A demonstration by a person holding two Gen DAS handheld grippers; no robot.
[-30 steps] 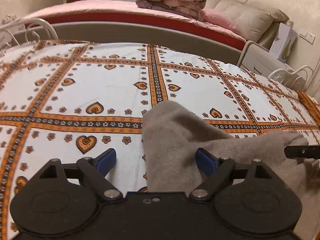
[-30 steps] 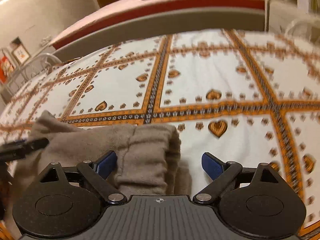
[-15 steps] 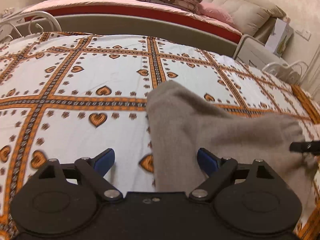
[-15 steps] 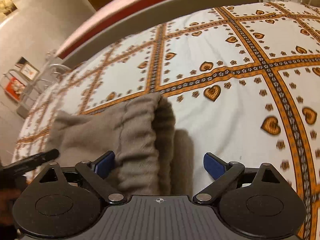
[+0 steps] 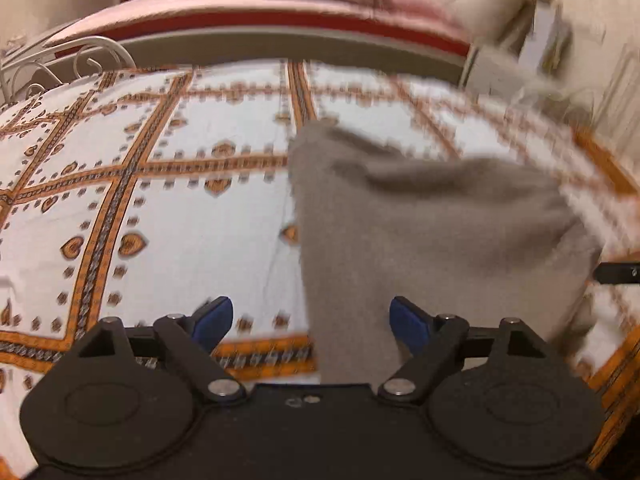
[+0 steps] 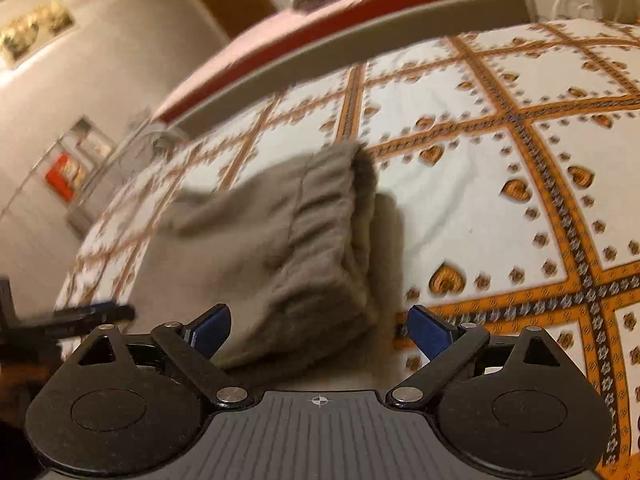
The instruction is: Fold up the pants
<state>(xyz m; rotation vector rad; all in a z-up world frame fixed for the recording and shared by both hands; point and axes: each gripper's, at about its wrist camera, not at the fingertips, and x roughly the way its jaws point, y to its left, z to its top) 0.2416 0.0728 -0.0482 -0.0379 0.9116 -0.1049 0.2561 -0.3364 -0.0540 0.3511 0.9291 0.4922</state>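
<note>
1. The grey pants lie in a folded bundle on a heart-patterned bedsheet; the ribbed waistband faces the right wrist camera.
2. The left gripper has its blue pads spread wide; cloth runs between them, touching the right pad at most, nothing clamped.
3. The right gripper is equally wide open, the waistband edge lying between its fingers, ungripped.
4. Risk, as a judgement: closing now might pinch only the top layer, so lifting peels the fold apart; uneven pulls between the two hands could skew the bundle; both views are blurred, so exact contact is uncertain.
</note>
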